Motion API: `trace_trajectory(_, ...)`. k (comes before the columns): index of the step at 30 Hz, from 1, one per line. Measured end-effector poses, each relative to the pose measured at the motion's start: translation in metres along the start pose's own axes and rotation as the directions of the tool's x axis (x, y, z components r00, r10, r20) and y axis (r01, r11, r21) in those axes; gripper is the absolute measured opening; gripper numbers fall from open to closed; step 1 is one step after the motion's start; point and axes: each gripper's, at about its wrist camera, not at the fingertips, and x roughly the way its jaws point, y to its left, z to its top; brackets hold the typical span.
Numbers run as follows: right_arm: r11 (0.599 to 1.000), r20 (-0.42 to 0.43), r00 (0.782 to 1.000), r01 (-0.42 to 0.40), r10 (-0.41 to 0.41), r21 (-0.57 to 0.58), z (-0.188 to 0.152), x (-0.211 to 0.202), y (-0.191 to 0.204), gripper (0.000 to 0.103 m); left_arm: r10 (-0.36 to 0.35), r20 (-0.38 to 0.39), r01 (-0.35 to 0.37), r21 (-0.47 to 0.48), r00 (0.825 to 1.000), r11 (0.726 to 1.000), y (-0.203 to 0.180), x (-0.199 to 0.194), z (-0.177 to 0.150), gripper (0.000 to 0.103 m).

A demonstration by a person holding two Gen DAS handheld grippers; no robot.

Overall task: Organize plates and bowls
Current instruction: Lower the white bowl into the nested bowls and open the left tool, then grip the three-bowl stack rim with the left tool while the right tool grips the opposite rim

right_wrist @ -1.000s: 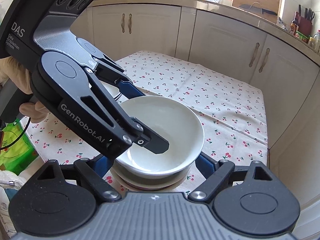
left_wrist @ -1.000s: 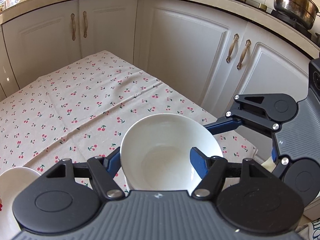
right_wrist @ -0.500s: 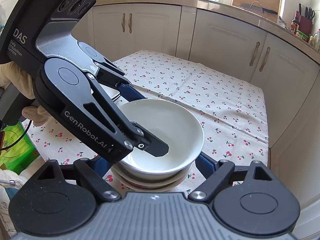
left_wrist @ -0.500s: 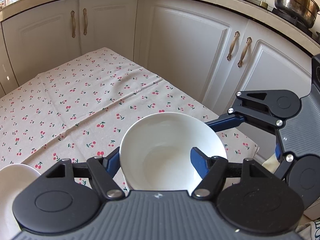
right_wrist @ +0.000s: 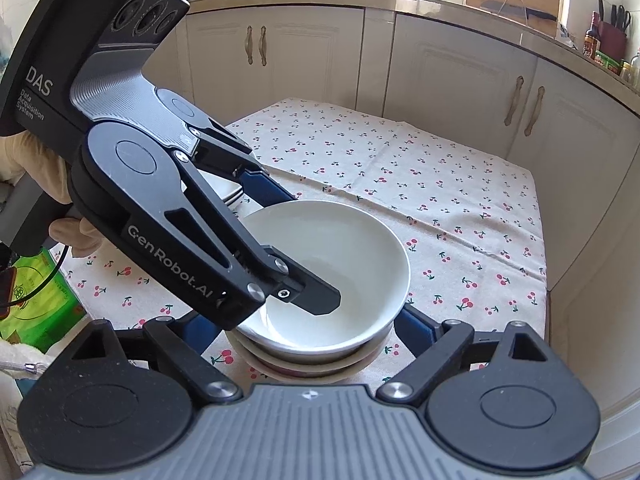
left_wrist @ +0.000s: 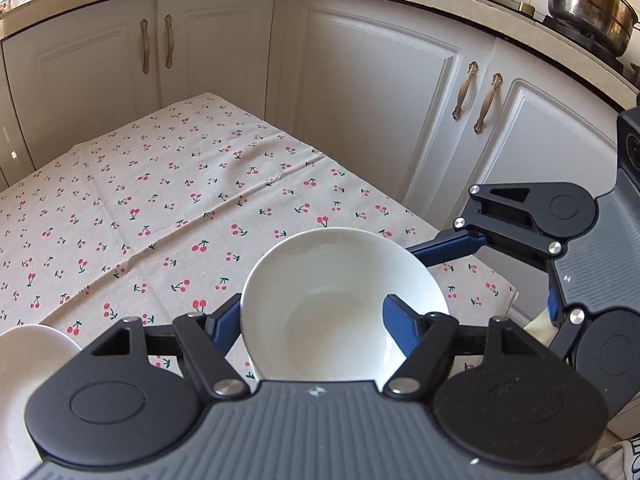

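A white bowl (left_wrist: pixel 340 300) sits on a short stack of bowls (right_wrist: pixel 316 364) near the table's edge. My left gripper (left_wrist: pixel 308 328) pinches the bowl's rim: one finger (right_wrist: pixel 312 296) is inside the bowl, the other finger (right_wrist: pixel 264 192) outside. It looks shut on the rim. The top bowl (right_wrist: pixel 332 276) tilts slightly on the stack. My right gripper (right_wrist: pixel 308 328) is open, its blue fingers on either side of the stack's lower bowls, apart from them. It shows in the left wrist view (left_wrist: pixel 452 248) beyond the bowl.
A stack of white plates (right_wrist: pixel 224 192) lies behind the left gripper; its edge shows in the left wrist view (left_wrist: pixel 24 352). The cherry-print tablecloth (left_wrist: pixel 160 216) covers the table. White cabinets (left_wrist: pixel 360 100) stand close behind. A green package (right_wrist: pixel 32 304) lies at the left.
The left gripper with the bowl has shifted slightly toward the stack and lowered a little. The right gripper has barely moved.
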Motion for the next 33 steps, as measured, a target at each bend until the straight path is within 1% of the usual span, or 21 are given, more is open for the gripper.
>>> trace_trajectory(1, 1.0, 0.002, 1.0, 0.003, -0.003, -0.006, -0.001, 0.0, 0.001, 0.097, -0.002, 0.003, 0.002, 0.0, 1.0, 1.0, 0.0, 0.0, 0.0, 0.074)
trace_trajectory(2, 1.0, 0.015, 1.0, 0.013, -0.013, -0.015, -0.001, -0.001, 0.002, 0.102, -0.003, 0.009, 0.003, 0.002, 1.0, 1.0, 0.0, -0.001, 0.0, 0.075)
trace_trajectory(3, 0.999, 0.029, 0.999, 0.021, -0.02, -0.024, -0.001, -0.003, 0.003, 0.103, -0.005, 0.016, 0.004, 0.005, 1.0, 1.0, 0.0, -0.002, 0.001, 0.078)
trace_trajectory(5, 0.999, 0.052, 0.998, 0.021, -0.019, -0.035, 0.001, -0.008, 0.005, 0.103, -0.005, 0.027, 0.004, 0.009, 1.0, 1.0, -0.001, -0.005, 0.002, 0.082)
trace_trajectory(8, 0.999, 0.066, 0.998, 0.026, -0.023, -0.044, 0.004, -0.014, 0.007, 0.103, -0.003, 0.045, 0.002, 0.024, 0.999, 1.0, -0.003, -0.012, 0.003, 0.083)
trace_trajectory(13, 0.998, 0.071, 0.997, 0.036, -0.033, -0.046, 0.001, -0.019, 0.009, 0.103, 0.01, 0.073, -0.012, 0.032, 0.997, 0.999, -0.002, -0.025, 0.002, 0.089)
trace_trajectory(17, 0.998, 0.075, 0.996, 0.053, -0.049, -0.04, -0.006, -0.024, 0.012, 0.103, 0.015, 0.099, -0.017, 0.022, 0.995, 1.0, 0.001, -0.039, -0.005, 0.093)
trace_trajectory(21, 0.997, 0.075, 0.995, 0.068, -0.066, -0.031, -0.014, -0.031, 0.014, 0.103, 0.014, 0.113, -0.014, 0.005, 0.993, 1.0, 0.004, -0.049, -0.017, 0.094)
trace_trajectory(25, 0.997, 0.064, 0.995, 0.077, -0.076, -0.005, -0.025, -0.034, 0.015, 0.103, 0.008, 0.11, -0.008, 0.004, 0.994, 1.0, 0.002, -0.056, -0.033, 0.094)
trace_trajectory(28, 0.997, 0.049, 0.995, 0.081, -0.082, 0.016, -0.034, -0.03, 0.014, 0.103, 0.005, 0.092, -0.005, 0.001, 0.996, 1.0, 0.001, -0.056, -0.048, 0.096)
trace_trajectory(33, 0.996, 0.004, 0.996, 0.087, -0.087, 0.03, -0.048, -0.017, 0.013, 0.103, 0.019, 0.04, -0.02, 0.028, 0.999, 0.999, -0.004, -0.045, -0.068, 0.097)
